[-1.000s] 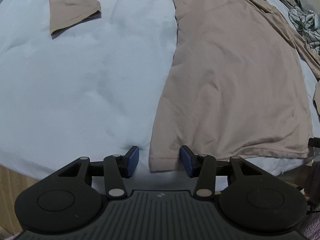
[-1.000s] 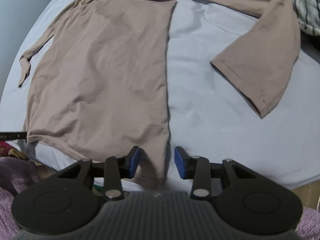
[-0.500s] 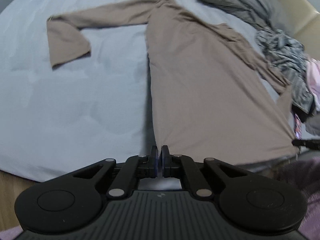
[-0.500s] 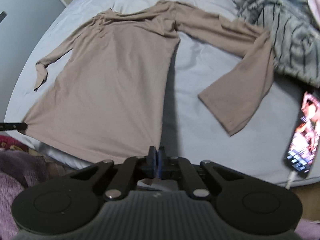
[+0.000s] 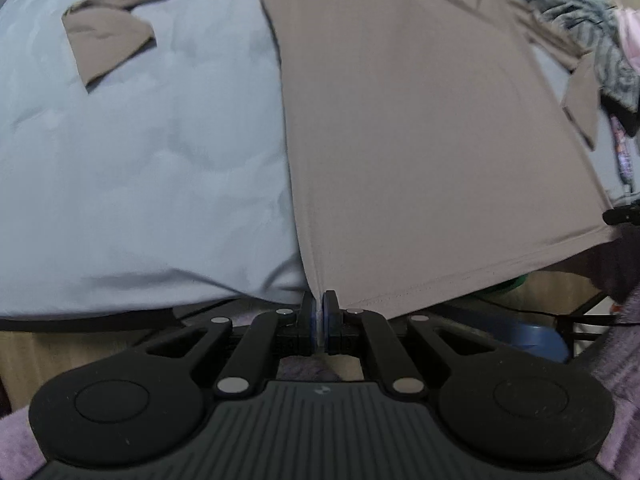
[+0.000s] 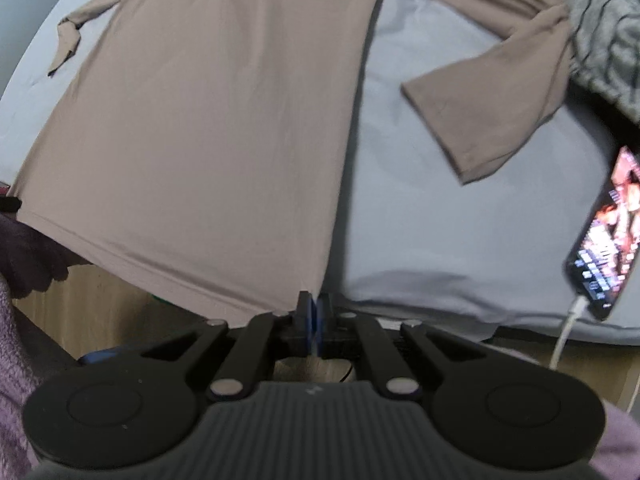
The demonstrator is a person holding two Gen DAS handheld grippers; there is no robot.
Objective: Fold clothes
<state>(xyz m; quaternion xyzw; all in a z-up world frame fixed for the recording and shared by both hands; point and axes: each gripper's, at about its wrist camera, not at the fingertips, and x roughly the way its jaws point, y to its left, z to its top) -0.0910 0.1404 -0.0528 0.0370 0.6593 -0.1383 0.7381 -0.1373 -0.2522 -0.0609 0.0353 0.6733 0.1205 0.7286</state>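
On my left wrist camera I see the left gripper (image 5: 319, 314) pinched tight on the bottom left corner of the tan long-sleeved shirt (image 5: 420, 128), its blue pads pressed together with the hem seam caught between them. On the right wrist camera the right gripper (image 6: 316, 316) is likewise closed on the opposite bottom corner of that shirt (image 6: 224, 120), so I am holding the hem at both ends. The hem is lifted off the edge of the bed and hangs taut between the two grippers, while the upper body and both sleeves lie on the pale blue bedsheet (image 5: 140, 168). My left view gives me the left sleeve doubled back on the sheet, cuff pointing toward me, and a far-off glimpse of the other gripper's black tip at the right edge; it also shows a rumpled grey striped garment (image 5: 580, 20) beyond the shirt, blurred. Only my right view shows the lit smartphone (image 6: 608, 236) lying on the sheet near the bed's edge with a white cable (image 6: 568, 328) plugged into it, and the right sleeve bent at the elbow beside the grey pile. Purple fleece sleeves frame both views at the bottom corners.
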